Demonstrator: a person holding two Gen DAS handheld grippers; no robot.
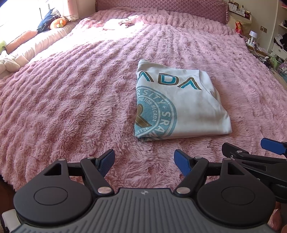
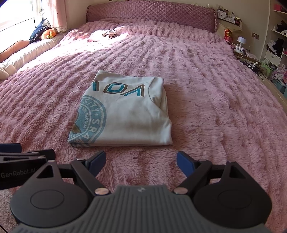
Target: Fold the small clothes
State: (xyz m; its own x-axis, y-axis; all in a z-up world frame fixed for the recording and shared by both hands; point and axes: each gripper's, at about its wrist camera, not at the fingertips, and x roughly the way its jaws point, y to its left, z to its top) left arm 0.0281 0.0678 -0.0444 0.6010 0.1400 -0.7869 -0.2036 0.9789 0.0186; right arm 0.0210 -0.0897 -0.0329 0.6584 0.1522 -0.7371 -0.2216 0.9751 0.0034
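Note:
A white T-shirt (image 1: 181, 105) with a teal round print and teal letters lies folded into a neat rectangle on the pink fluffy blanket (image 1: 71, 100). It also shows in the right wrist view (image 2: 125, 114). My left gripper (image 1: 144, 161) is open and empty, just short of the shirt's near edge and slightly left of it. My right gripper (image 2: 140, 162) is open and empty, right in front of the shirt's near edge. Each gripper shows at the edge of the other's view: the right one (image 1: 251, 157), the left one (image 2: 21, 156).
A small pale garment (image 2: 103, 35) lies far back near the quilted headboard (image 2: 150, 16). Cushions and soft toys (image 1: 52, 23) line the left window side. A nightstand with a lamp (image 2: 241, 42) and cluttered shelves (image 2: 276, 46) stand to the right of the bed.

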